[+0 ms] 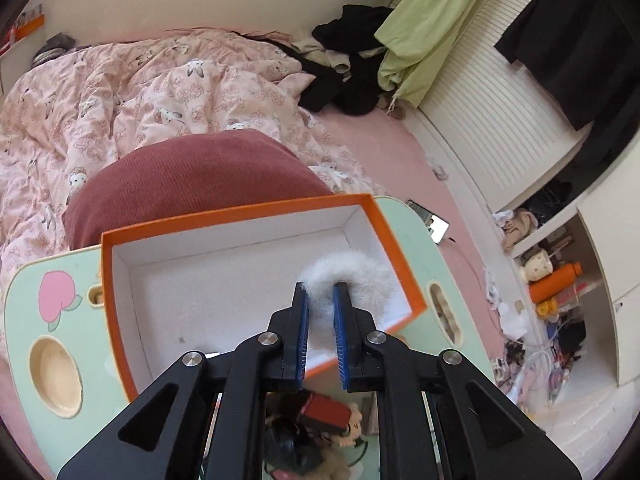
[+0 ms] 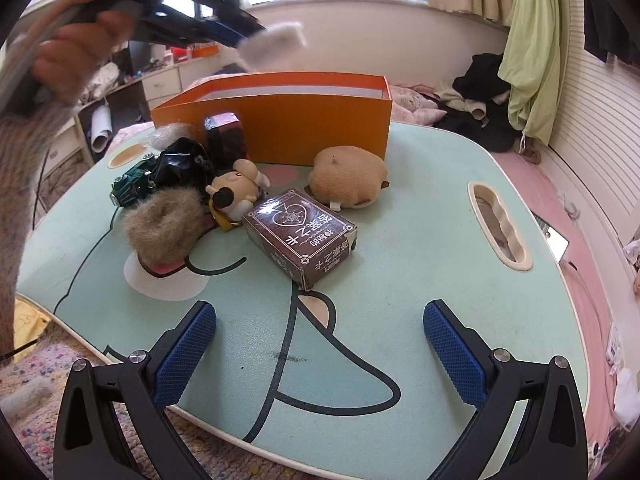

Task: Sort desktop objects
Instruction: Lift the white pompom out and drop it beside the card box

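My left gripper (image 1: 320, 292) is shut on a white fluffy scrunchie (image 1: 352, 276) and holds it above the open orange box (image 1: 120, 304), whose white inside shows nothing else. In the right wrist view the left gripper (image 2: 244, 38) hangs over the orange box (image 2: 304, 128) with the white fluffy scrunchie (image 2: 276, 42). My right gripper (image 2: 320, 340) is open and empty above the near part of the mint-green table (image 2: 420, 240). On the table lie a brown card box (image 2: 300, 236), a tan plush (image 2: 348, 178), a brown fluffy scrunchie (image 2: 164, 220), a small doll (image 2: 236, 190), a green toy car (image 2: 132, 186), a black bag (image 2: 184, 164) and a dark red box (image 2: 226, 136).
The table has a handle slot (image 2: 500, 228) at its right and a round cup recess (image 1: 56, 372) at its left. A bed with a pink quilt (image 1: 120, 92) and a red cushion (image 1: 192, 176) lies behind the box. Cluttered shelves (image 1: 560, 288) stand to the right.
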{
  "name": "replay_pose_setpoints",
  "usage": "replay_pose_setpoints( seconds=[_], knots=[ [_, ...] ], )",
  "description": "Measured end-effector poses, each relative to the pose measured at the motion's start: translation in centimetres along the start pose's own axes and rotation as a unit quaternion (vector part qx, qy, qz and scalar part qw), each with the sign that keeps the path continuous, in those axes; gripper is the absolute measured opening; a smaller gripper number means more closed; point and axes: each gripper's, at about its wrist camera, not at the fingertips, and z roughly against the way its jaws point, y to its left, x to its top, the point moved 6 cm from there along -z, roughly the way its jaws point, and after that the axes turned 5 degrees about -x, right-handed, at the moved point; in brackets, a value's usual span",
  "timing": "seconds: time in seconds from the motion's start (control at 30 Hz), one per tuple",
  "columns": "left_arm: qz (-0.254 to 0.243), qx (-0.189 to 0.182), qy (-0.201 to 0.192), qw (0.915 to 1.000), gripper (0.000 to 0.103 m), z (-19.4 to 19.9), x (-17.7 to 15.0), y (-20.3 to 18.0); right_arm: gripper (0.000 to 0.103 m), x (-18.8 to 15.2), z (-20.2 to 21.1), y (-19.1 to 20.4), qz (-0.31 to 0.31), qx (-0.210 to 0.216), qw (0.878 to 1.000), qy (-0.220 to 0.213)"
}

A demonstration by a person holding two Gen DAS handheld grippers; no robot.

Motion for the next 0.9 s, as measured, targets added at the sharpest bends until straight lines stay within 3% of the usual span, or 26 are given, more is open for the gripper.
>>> replay_pose_setpoints(
  seconds=[0.23, 0.3, 0.37, 0.5, 0.63, 0.9],
  knots=[
    [-0.031, -0.038, 0.042, 0.9979, 0.016, 0.1, -6.4, -1.6, 0.103, -0.1, 0.0, 0.0, 0.000, 0.000, 1.000, 0.000],
    [-0.035, -0.023, 0.056, 0.9976, 0.033, -0.6, -7.3, -1.7, 0.103, 0.0, 0.0, 0.0, 0.000, 0.000, 1.000, 0.000],
    [-0.046, 0.002, 0.038, 0.9982, 0.054, -0.6, -7.4, -1.7, 0.103, -0.1, 0.0, 0.0, 0.000, 0.000, 1.000, 0.000],
    [-0.057, 0.026, -0.028, 0.9976, 0.065, 1.8, -7.3, -1.7, 0.103, 0.0, 0.0, 0.0, 0.000, 0.000, 1.000, 0.000],
    [-0.075, 0.030, -0.058, 0.9951, 0.079, 4.3, -9.6, -2.0, 0.103, -0.1, 0.0, 0.0, 0.000, 0.000, 1.000, 0.000],
    [-0.094, 0.079, -0.044, 0.9915, 0.080, 4.1, -17.7, 0.0, 0.103, -0.1, 0.0, 0.0, 0.000, 0.000, 1.000, 0.000]
  ],
)
